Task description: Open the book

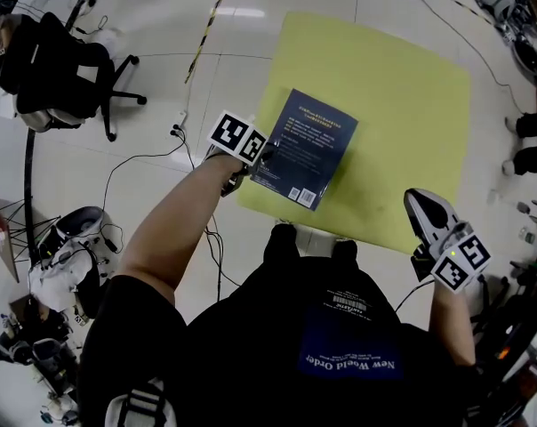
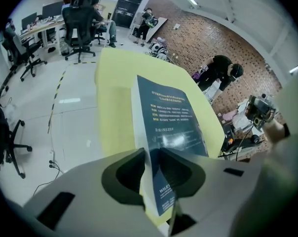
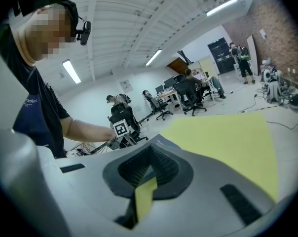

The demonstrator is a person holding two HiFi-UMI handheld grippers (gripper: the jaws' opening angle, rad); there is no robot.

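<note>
A dark blue book [image 1: 308, 145] lies closed, back cover up, on a yellow table top [image 1: 402, 105]. My left gripper [image 1: 261, 158] reaches the book's near-left corner from the left. In the left gripper view the jaws [image 2: 151, 154] are shut on the edge of the book's cover [image 2: 176, 120], which rises between the pads. My right gripper [image 1: 420, 201] hangs at the table's near-right corner, away from the book. In the right gripper view its jaws [image 3: 150, 149] are shut with nothing in them, and the yellow table [image 3: 228, 132] lies ahead.
A black office chair [image 1: 64, 69] stands at the far left. Cables [image 1: 162, 158] trail on the white floor beside the table. White machine parts [image 1: 68, 247] sit at the left. A bystander's shoes [image 1: 531, 140] show at the right edge.
</note>
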